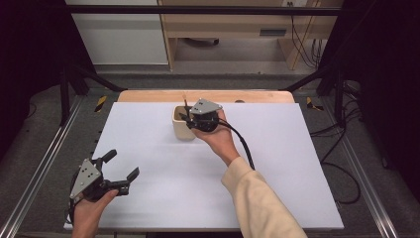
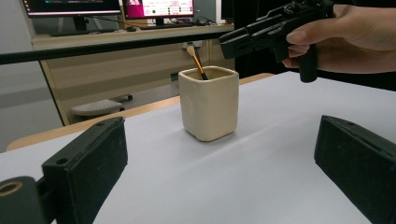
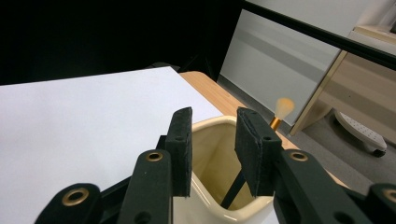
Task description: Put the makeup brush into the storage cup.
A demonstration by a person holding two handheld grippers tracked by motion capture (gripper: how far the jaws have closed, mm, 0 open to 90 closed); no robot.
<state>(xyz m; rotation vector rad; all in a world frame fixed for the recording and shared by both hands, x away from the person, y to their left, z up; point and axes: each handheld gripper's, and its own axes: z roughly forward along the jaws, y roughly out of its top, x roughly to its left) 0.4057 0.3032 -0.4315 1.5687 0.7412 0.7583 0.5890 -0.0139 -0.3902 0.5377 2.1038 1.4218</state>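
Observation:
A cream ceramic cup (image 1: 183, 130) stands on the white table top (image 1: 277, 173), near its far middle. A thin brush (image 2: 198, 63) with a dark handle, a gold ferrule and a pale tip leans inside the cup. My right gripper (image 1: 186, 117) hovers over the cup's rim, held by a hand in a cream sleeve. In the right gripper view its jaws (image 3: 215, 121) stand a little apart above the cup (image 3: 210, 158), and the brush (image 3: 284, 107) rises behind them, untouched by the pads. My left gripper (image 1: 122, 164) rests open and empty at the near left.
A wooden strip (image 1: 148, 95) edges the table's far side. Black frame bars (image 1: 198, 10) and metal rails (image 1: 39, 168) surround the table. A cable (image 1: 245, 144) trails from the right gripper across the white top. A wooden desk with monitors (image 2: 70, 7) stands beyond.

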